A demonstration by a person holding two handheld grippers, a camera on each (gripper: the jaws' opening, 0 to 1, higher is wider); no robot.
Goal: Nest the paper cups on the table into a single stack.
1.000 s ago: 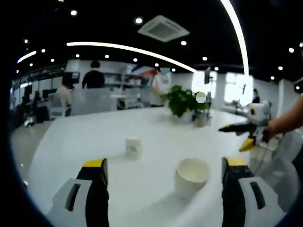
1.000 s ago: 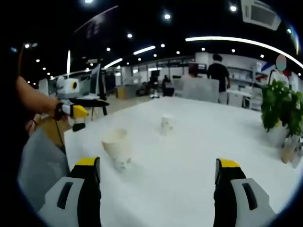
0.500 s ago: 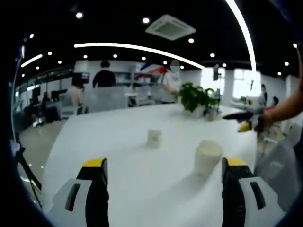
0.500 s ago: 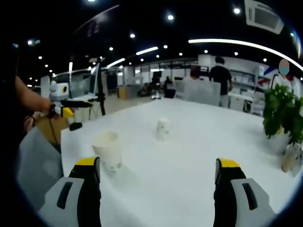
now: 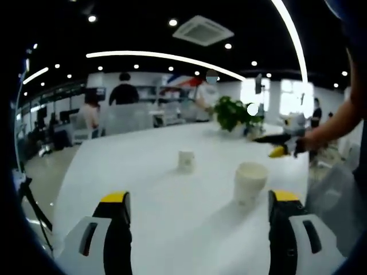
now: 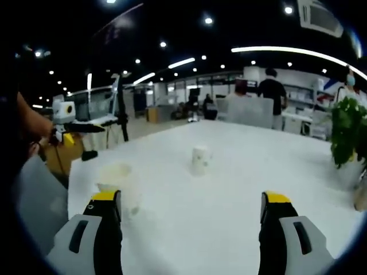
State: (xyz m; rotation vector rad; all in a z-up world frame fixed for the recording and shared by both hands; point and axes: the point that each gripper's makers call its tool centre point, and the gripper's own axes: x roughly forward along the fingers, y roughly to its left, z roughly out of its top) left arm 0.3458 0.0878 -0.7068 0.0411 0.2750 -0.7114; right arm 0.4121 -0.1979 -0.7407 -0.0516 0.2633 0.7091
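Spreading wide and holding nothing, the jaws of the left gripper point(image 5: 200, 220) rose over the white desk point(image 5: 149, 189) in the left gripper view. Just beyond its right jaw stood the near paper cup point(image 5: 250, 181), upright and mouth up; the far paper cup point(image 5: 186, 161) sat farther out, well apart from it. At the right edge the right gripper point(image 5: 274, 144) hovered in a hand above the desk's side, near a potted plant point(image 5: 231, 113). In the right gripper view that gripper's jaws were likewise wide apart and empty, the near cup stood blurred just above the left jaw, and the far cup sat mid-desk, with people standing beyond.
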